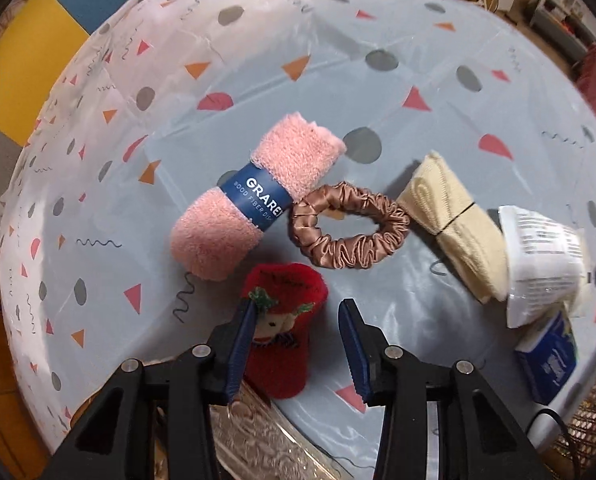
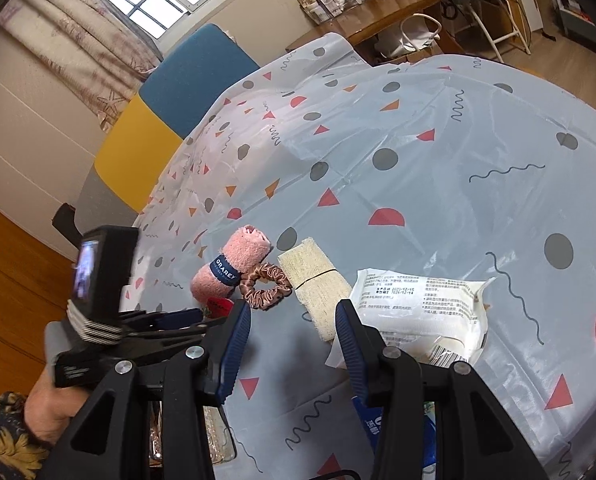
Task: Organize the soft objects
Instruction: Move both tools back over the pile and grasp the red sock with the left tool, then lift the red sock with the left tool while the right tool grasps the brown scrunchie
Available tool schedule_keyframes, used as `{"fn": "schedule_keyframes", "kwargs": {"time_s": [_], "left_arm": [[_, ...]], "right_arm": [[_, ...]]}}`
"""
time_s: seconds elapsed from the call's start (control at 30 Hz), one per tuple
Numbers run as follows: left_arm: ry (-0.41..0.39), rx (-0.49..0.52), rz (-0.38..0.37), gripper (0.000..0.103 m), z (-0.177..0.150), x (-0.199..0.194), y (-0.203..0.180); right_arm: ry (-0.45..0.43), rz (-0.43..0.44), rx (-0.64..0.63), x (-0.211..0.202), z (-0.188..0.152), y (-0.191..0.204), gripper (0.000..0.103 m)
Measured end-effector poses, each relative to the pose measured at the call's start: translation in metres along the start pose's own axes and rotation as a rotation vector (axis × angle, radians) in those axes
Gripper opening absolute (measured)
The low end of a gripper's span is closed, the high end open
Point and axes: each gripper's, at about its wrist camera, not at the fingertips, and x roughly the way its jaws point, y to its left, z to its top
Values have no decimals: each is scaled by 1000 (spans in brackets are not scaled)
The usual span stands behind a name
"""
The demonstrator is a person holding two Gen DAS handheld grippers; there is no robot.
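With every soft item on the cloth in plain sight, quick notes:

progress: early, by my read; nothing looks sorted yet, and no bin or target spot shows clearly.
red sock: small red knitted sock [image 1: 279, 324] with a doll face lies on the patterned tablecloth [image 1: 438, 60] near the table's front edge, just below the pink towel roll.
left gripper: left gripper [image 1: 298, 344] points steeply down over the sock; the left finger's pad touches the sock's edge, the right finger stands clear beside it, so jaws are part-way apart and not yet clamped on it.
right gripper: right gripper [image 2: 293, 340] hangs above the cloth, jaws apart, nothing between them; the white packet is just past its right finger.
pink towel roll: pink towel roll [image 1: 253, 196] with blue band lies flat, touching the scrunchie.
scrunchie: brown satin scrunchie [image 1: 348, 226] sits between towel roll and cream cloth.
cream cloth: folded cream cloth [image 1: 454, 216] tied with black thread, beside the white packet [image 2: 422, 312].
left to do: all five items, likely; the sock seems first in line.
risk: one-sided contact could push the sock aside.
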Motion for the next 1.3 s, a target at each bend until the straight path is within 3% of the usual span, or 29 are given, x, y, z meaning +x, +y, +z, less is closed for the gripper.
{"fn": "schedule_keyframes", "kwargs": {"time_s": [0.23, 0.4, 0.47, 0.7, 0.93, 1.1, 1.3], "left_arm": [[19, 21, 76, 46, 5, 15, -5], [3, 19, 82, 18, 4, 14, -3], [-30, 4, 51, 7, 3, 6, 1], [-156, -70, -88, 7, -10, -38, 17], [-278, -156, -144, 7, -24, -88, 40], [-371, -209, -160, 7, -41, -126, 61], [-445, -261, -180, 7, -64, -157, 87]], "right_arm": [[0, 10, 7, -1, 0, -1, 45], [-3, 1, 2, 0, -1, -1, 45], [-6, -6, -3, 0, -1, -1, 45], [0, -15, -30, 3, -2, 3, 45], [45, -28, -64, 12, -7, 8, 45], [157, -15, -198, 37, -14, 36, 45], [230, -83, -565, 88, -15, 95, 44]]}}
